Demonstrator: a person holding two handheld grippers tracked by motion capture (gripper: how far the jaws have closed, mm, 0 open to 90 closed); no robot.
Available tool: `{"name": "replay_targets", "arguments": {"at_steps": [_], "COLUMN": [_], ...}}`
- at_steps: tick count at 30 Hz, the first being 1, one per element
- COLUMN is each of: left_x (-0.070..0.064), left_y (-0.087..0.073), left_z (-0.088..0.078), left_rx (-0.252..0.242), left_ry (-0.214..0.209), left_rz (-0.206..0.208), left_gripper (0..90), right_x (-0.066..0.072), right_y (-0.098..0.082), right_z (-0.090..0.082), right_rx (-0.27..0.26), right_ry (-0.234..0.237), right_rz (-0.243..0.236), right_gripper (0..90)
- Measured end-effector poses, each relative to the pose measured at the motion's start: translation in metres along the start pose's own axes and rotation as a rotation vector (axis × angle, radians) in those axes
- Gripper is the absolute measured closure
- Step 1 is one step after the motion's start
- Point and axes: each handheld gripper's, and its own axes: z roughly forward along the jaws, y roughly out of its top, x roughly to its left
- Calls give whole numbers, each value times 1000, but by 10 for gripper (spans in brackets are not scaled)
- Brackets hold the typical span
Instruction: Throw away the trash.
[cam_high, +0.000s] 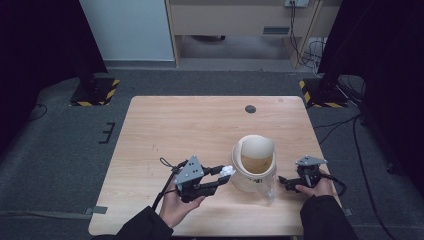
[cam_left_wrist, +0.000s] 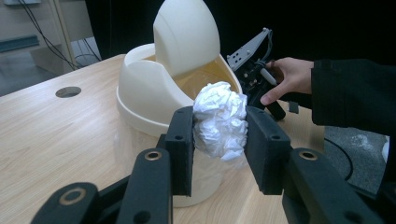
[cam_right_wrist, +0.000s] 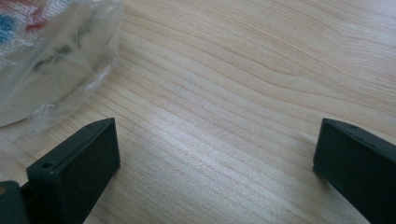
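Holding a crumpled ball of white paper (cam_left_wrist: 220, 119) between the two black pads, my left hand-held gripper (cam_high: 223, 176) is clamped on it from both sides, and the wad bulges out above and below the pads. In the high view that hand-held gripper lies low over the tabletop (cam_high: 165, 130), pointing toward the cream waste bin (cam_high: 253, 162), with the paper ball (cam_high: 227, 171) just beside the bin's left wall. The bin stands upright near the front right part of the tabletop; its swing lid (cam_left_wrist: 186, 35) is tilted, leaving the opening toward me uncovered, and the inside shows a yellowish tone. In the left gripper view the paper sits right before that opening, at about the height of the bin's rim. My right hand-held gripper (cam_high: 283, 182) rests on the other side of the bin with its jaws spread wide apart and nothing between them; in the right gripper view bare wood lies between the pads. A thin clear plastic bag (cam_right_wrist: 51, 60) lies on the tabletop just beside one of those pads, at the foot of the bin.
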Motion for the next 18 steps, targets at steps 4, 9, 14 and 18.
{"name": "replay_targets", "arguments": {"at_steps": [4, 9, 14, 18], "left_x": [-3, -7, -9, -9], "left_y": [3, 6, 7, 9], "left_z": [10, 19, 25, 29], "left_rx": [0, 3, 12, 9], "left_ry": [-11, -25, -31, -32], "left_rz": [3, 11, 13, 8], "left_gripper": [639, 638, 638, 638], "right_x": [0, 0, 0, 0], "right_y": [0, 0, 0, 0], "right_z": [0, 0, 0, 0], "right_rx": [0, 0, 2, -1], "right_ry": [0, 0, 1, -1], "right_rz": [0, 0, -2, 2], "right_gripper": [7, 7, 7, 7]}}
